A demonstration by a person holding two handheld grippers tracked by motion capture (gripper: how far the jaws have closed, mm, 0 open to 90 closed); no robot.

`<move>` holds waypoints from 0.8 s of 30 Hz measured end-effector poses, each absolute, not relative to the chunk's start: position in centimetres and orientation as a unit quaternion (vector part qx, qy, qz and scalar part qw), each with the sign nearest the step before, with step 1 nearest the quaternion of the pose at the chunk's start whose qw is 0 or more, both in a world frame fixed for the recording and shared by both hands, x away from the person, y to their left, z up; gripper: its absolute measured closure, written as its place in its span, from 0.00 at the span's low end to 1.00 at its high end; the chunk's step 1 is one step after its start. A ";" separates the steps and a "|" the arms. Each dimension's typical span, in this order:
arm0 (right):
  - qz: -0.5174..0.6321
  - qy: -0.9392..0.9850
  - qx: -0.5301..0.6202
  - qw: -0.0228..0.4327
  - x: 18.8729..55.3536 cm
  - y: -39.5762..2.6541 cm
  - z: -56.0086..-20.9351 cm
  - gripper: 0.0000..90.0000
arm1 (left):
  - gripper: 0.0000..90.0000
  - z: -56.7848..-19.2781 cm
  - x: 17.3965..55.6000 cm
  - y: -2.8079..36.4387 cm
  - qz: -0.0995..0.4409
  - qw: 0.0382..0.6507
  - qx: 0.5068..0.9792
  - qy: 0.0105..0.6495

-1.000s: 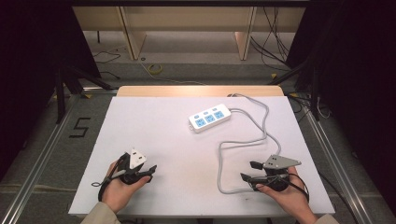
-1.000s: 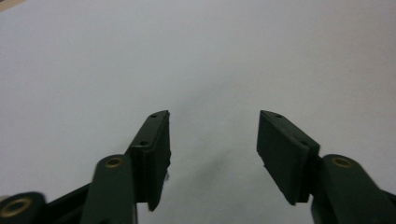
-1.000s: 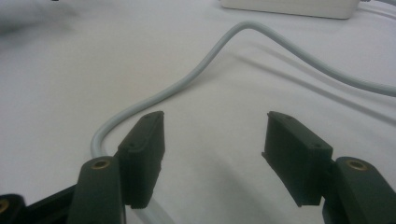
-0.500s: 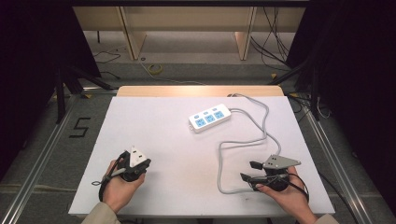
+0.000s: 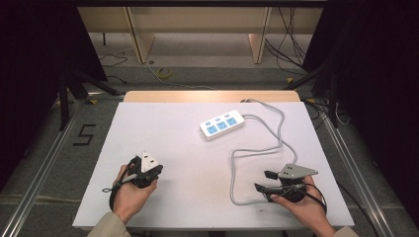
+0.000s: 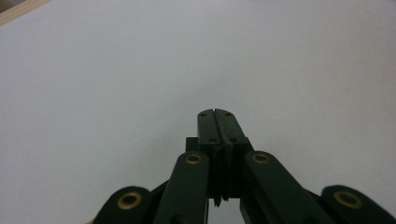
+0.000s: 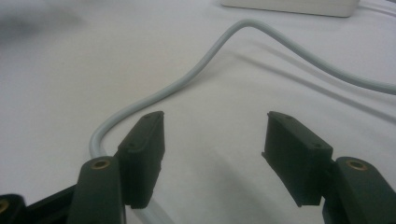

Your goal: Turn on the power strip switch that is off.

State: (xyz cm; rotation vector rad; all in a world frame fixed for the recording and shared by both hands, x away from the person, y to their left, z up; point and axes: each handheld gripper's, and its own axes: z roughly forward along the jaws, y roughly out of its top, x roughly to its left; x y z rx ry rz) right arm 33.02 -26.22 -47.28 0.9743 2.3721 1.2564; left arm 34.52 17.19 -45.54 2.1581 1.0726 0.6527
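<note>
Around the tongs, darkness takes most of the room: black at both sides, a grey floor beyond the table, a pale wooden frame (image 5: 197,29) standing on it, loose cables lying on the floor to the far right, and a mark shaped like a 5 (image 5: 84,134) on the floor off to the left of the left gripper. Metal rails (image 5: 39,173) run along both sides of the table.

Next comes the table (image 5: 163,128), covered by a plain white sheet, with a strip of bare wood at its far edge. Both grippers sit near its close edge, well apart from each other.

Ahead of the right gripper (image 5: 264,180), toward the middle of the table, lies the white power strip (image 5: 222,124). Its grey cord (image 7: 187,79) loops back toward the right gripper and runs just beside and under one of its jaws, which stand wide apart with nothing between the pads.

Smallest is the left gripper (image 6: 215,122), held in the left hand (image 5: 129,195): its jaws are pressed together on nothing, over bare white sheet.
</note>
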 end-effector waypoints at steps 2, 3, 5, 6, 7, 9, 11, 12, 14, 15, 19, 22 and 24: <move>0.435 0.822 0.338 0.143 33.0 -26.2 -47.3 0.43 | 1.00 -45.5 34.7 17.0 0.246 0.316 0.821 0.406; 0.435 0.822 0.338 0.142 33.0 -26.2 -47.3 0.43 | 1.00 -45.5 34.7 17.0 0.246 0.316 0.821 0.406; 0.434 0.823 0.337 0.142 33.0 -26.2 -47.3 0.43 | 1.00 -45.5 34.9 16.6 0.247 0.317 0.821 0.404; 0.434 0.823 0.337 0.142 33.0 -26.2 -47.3 0.43 | 1.00 -45.5 35.0 16.6 0.248 0.317 0.821 0.404; 0.435 0.823 0.336 0.142 33.0 -26.2 -47.3 0.43 | 1.00 -45.5 35.0 16.6 0.248 0.317 0.821 0.404; 0.435 0.823 0.336 0.142 33.0 -26.2 -47.3 0.43 | 1.00 -45.4 35.2 16.4 0.248 0.318 0.821 0.404; 0.434 0.823 0.336 0.142 33.0 -26.2 -47.3 0.43 | 1.00 -45.4 35.4 16.3 0.247 0.316 0.823 0.403; 0.434 0.824 0.337 0.142 33.0 -26.2 -47.3 0.43 | 1.00 -45.4 35.4 16.3 0.246 0.314 0.824 0.403; 0.434 0.823 0.337 0.142 33.0 -26.2 -47.3 0.43 | 1.00 -45.4 35.6 16.2 0.245 0.314 0.824 0.402; 0.434 0.823 0.337 0.142 33.0 -26.2 -47.3 0.43 | 1.00 -45.4 35.6 16.2 0.245 0.314 0.824 0.402; 0.434 0.823 0.337 0.142 33.0 -26.2 -47.3 0.43 | 1.00 -45.4 35.9 15.9 0.246 0.315 0.824 0.402; 0.434 0.824 0.337 0.142 33.0 -26.2 -47.3 0.43 | 1.00 -45.2 36.3 15.7 0.246 0.315 0.825 0.400; 0.434 0.824 0.336 0.142 33.0 -26.2 -47.3 0.43 | 1.00 -45.2 36.5 15.6 0.247 0.314 0.826 0.398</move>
